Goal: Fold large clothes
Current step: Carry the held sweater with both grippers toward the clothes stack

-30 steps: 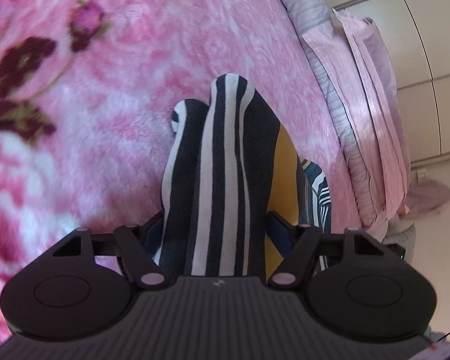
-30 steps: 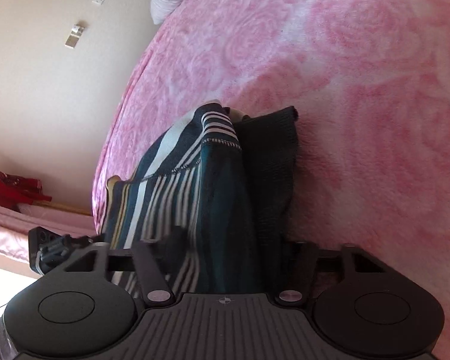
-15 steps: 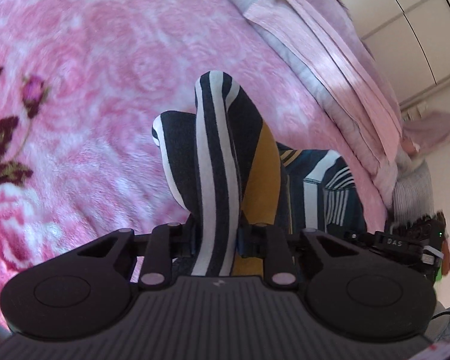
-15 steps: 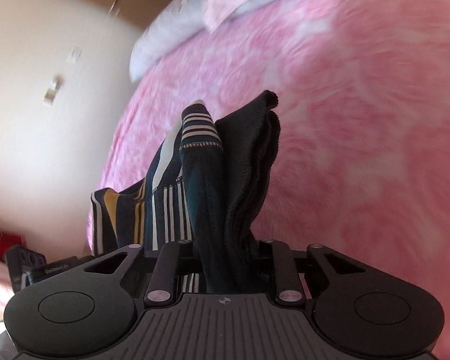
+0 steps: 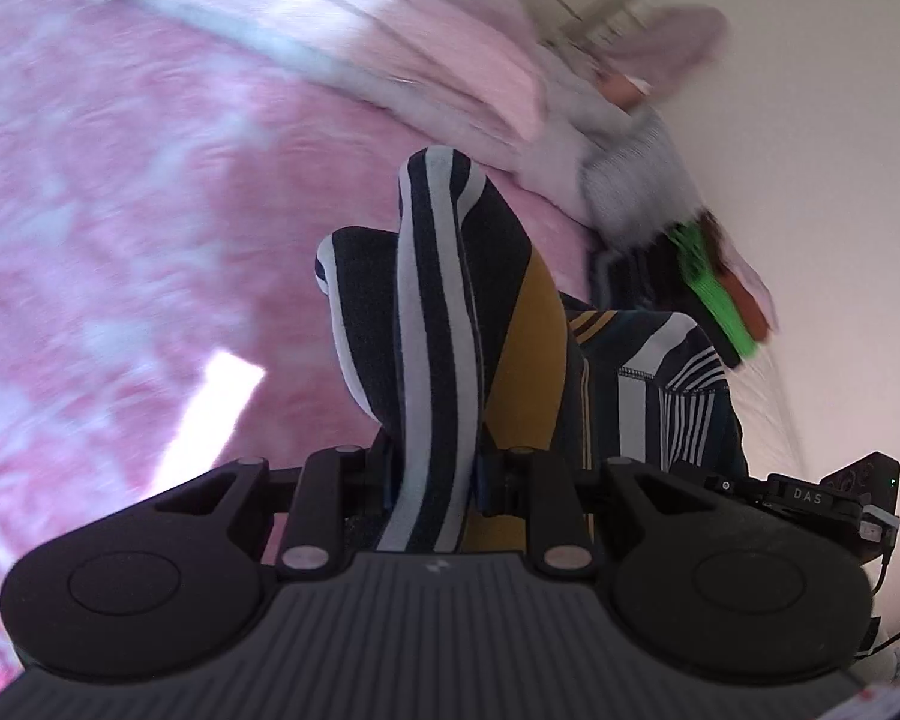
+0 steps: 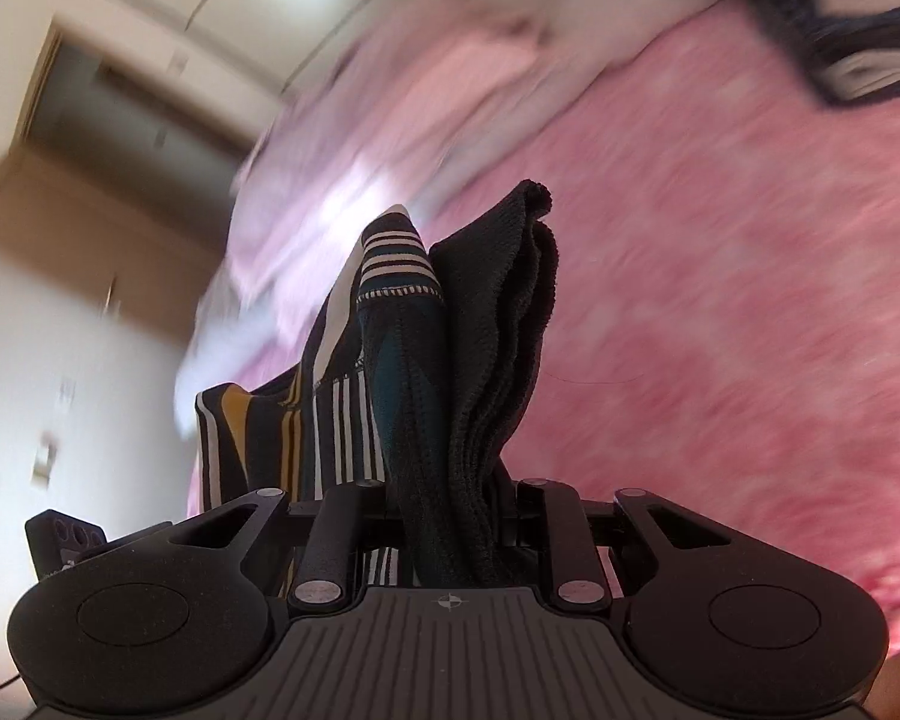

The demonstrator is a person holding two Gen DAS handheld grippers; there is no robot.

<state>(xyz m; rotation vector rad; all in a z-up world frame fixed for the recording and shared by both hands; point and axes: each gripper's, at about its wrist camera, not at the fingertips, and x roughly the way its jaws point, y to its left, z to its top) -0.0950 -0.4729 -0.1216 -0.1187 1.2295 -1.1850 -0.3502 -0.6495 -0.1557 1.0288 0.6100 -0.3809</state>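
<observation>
Two claws pinch one striped navy, white and mustard knit garment [image 5: 444, 324]: left claw [image 5: 435, 474], right claw [image 6: 450, 498]; only the right view shows its dark ribbed hem [image 6: 510, 312], at frame centre over the pink fleece bed [image 6: 720, 300]

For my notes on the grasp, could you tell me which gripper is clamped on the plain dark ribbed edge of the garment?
The right gripper: its bunch of the striped garment includes the plain ribbed band. The left gripper pinches only striped cloth.

Motion blur smears the pink blanket [image 5: 120, 210] across the left of the left wrist view, and the pale folded bedding [image 5: 450, 60] at its top. A green object [image 5: 714, 300] at right is too blurred to identify. In the right wrist view, the dark striped pile [image 6: 858, 54] is cut off at the upper right, and the cupboards [image 6: 90, 138] at upper left are smeared.
</observation>
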